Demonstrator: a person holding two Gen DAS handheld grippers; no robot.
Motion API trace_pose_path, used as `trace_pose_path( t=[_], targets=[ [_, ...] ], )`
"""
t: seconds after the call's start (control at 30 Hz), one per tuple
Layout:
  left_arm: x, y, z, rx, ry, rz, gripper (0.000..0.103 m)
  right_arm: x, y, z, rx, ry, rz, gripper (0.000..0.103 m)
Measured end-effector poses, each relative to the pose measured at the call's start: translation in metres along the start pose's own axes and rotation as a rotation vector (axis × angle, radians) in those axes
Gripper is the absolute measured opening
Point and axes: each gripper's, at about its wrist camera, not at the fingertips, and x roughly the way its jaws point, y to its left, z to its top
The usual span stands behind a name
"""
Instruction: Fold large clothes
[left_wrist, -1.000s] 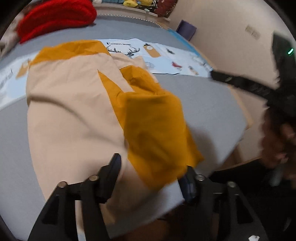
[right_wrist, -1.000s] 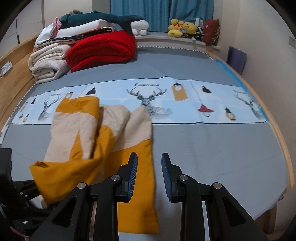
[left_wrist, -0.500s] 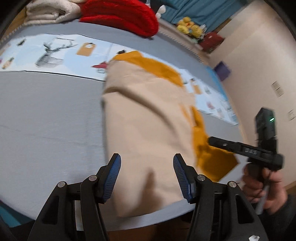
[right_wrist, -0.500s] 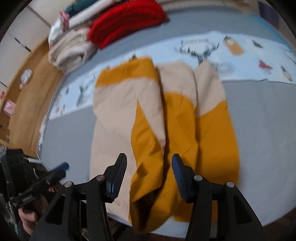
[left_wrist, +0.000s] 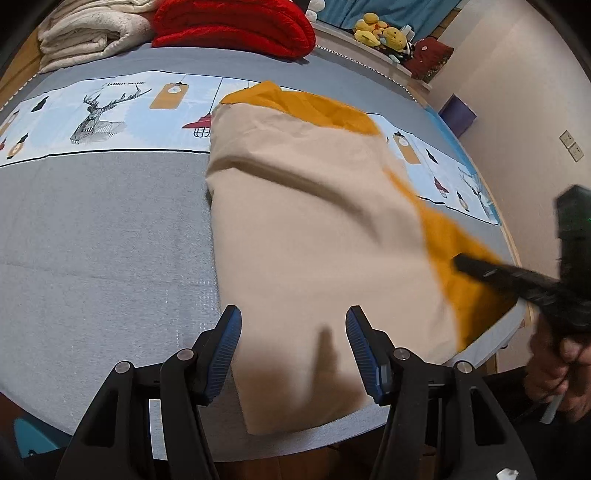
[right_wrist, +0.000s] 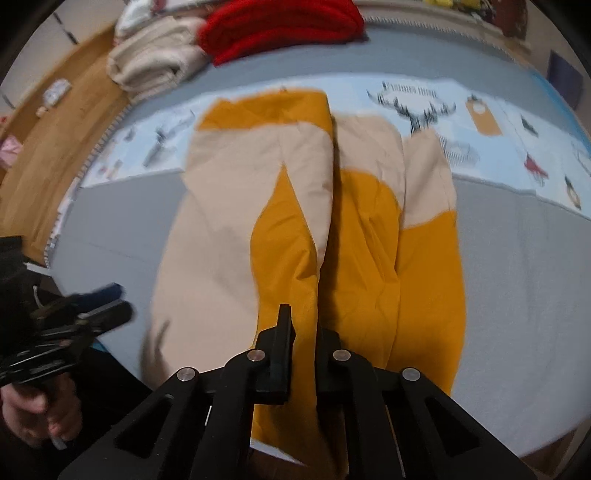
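Mustard-and-beige garment (right_wrist: 325, 236) spread flat on the grey bed (left_wrist: 103, 236), far end lying over the printed deer runner (left_wrist: 110, 118), near hem hanging close to the bed's front edge. Left gripper (left_wrist: 293, 347) wide apart, holding nothing, hovering just above the beige panel at the garment's near-left corner. Right gripper (right_wrist: 303, 332) pinched together on a mustard fold near the garment's front hem, cloth running up between the black fingers (right_wrist: 282, 332). Same gripper seen from the left wrist camera as a dark blurred bar just beyond the garment's right side, so grip detail unreadable from there.

Judging by the layout: 1 fold along the length apparently under way, mustard side bunched in 2 or 3 ridges beside the garment's centre line. Best handled by lifting only enough to clear the beige layer, then carrying the pinched edge across toward the garment's left side in a straight line. Worth bringing the left claw down onto the matching hem corner first, so both ends travel together. Risk of dragging the whole garment off the bed's front edge if pulled low. Red blanket (left_wrist: 236, 22) and cream towels (left_wrist: 85, 33) stacked well beyond the garment's far end.
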Motion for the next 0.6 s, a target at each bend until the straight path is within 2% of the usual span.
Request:
trace_pose_path(
  t=[0.13,0.17,0.23,0.4,0.5,0.53,0.57,0.6],
  targets=[
    [0.003,-0.004,0.001,-0.001,0.003,-0.007,0.055,-0.055,-0.023,-0.003,0.092,-0.192,0.069,0.006],
    [0.004,-0.006,0.002,0.003,0.005,-0.008,0.055,-0.066,-0.032,-0.006,0.107,-0.225,0.057,0.006],
    [0.008,-0.011,0.002,0.012,0.013,-0.012,0.055,-0.077,-0.051,-0.016,0.137,-0.234,0.014,0.006],
    [0.02,-0.025,0.003,0.028,0.045,-0.054,0.055,-0.063,-0.089,-0.038,0.194,-0.103,-0.131,0.006],
    [0.036,-0.033,0.0,0.044,0.108,-0.086,0.056,-0.048,-0.107,-0.05,0.226,-0.009,-0.14,0.006],
    [0.041,-0.035,-0.002,0.055,0.132,-0.08,0.057,-0.038,-0.109,-0.053,0.227,0.032,-0.132,0.006],
    [0.05,-0.038,-0.005,0.081,0.176,-0.046,0.058,-0.026,-0.11,-0.057,0.221,0.086,-0.123,0.007],
    [0.062,-0.04,-0.011,0.116,0.223,0.011,0.064,-0.014,-0.11,-0.061,0.208,0.133,-0.121,0.007]
  ],
)
